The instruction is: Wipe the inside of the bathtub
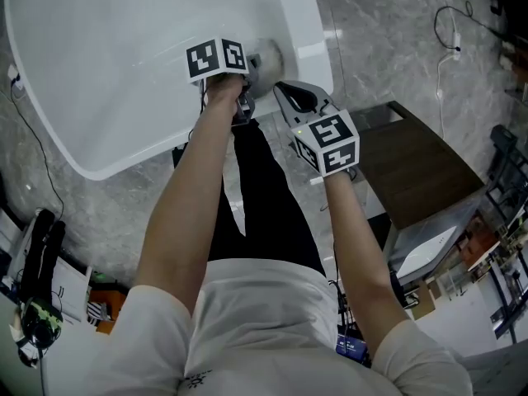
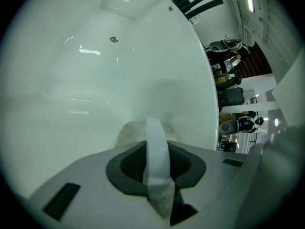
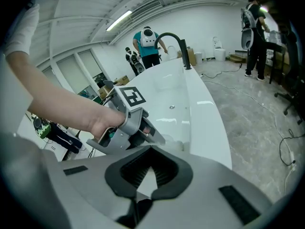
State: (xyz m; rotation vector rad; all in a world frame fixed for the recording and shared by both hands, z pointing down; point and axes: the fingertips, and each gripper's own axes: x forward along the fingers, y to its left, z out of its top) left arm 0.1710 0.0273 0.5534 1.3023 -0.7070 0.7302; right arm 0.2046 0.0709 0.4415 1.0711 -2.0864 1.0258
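The tub runs off the head view's top and left edges, so its far end is cut away there. The cloth is a blurred grey smudge at the tub's wall, partly under the left gripper. In the left gripper view it shows only as a fuzzy patch past the jaws, the rest hidden behind them. The people far off are too small to tell much.

One overhead, two close views; shared bathtub
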